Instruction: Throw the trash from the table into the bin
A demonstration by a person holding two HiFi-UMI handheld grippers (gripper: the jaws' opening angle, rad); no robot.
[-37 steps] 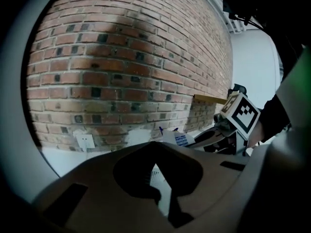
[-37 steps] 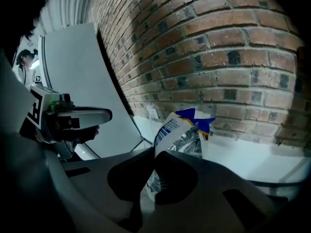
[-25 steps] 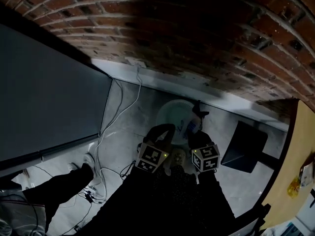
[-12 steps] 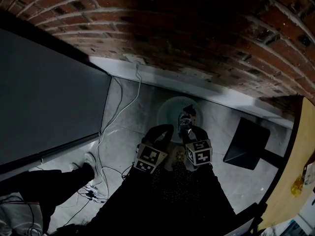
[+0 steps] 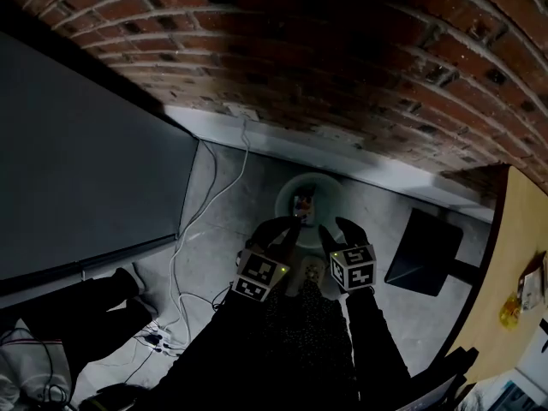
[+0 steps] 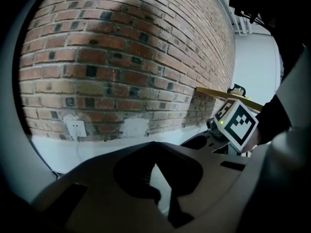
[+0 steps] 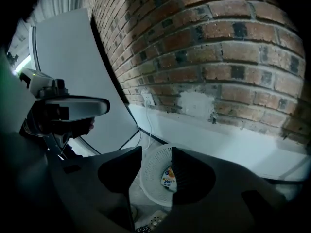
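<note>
A white mesh bin (image 5: 318,184) stands on the floor by the brick wall. A small printed packet (image 5: 303,205) lies inside it, and the right gripper view shows the same packet (image 7: 168,177) in the bin (image 7: 151,171) beyond the jaws. My right gripper (image 5: 338,229) hangs just short of the bin's near rim. Its jaws have just been opening and stand open (image 7: 156,152) with nothing between them. My left gripper (image 5: 282,228) is beside it at the bin's near-left edge, its tips together (image 6: 154,144) and empty.
The brick wall (image 5: 360,75) with a white skirting and a socket (image 6: 76,128) is close behind the bin. Cables (image 5: 184,247) trail over the floor at the left beside a dark panel (image 5: 77,169). A black stand (image 5: 425,253) and a wooden table edge (image 5: 509,298) are at the right.
One second ago the right gripper held the packet over the bin. The packet has dropped into the bin, and the right jaws now stand apart. Both grippers shifted slightly.
</note>
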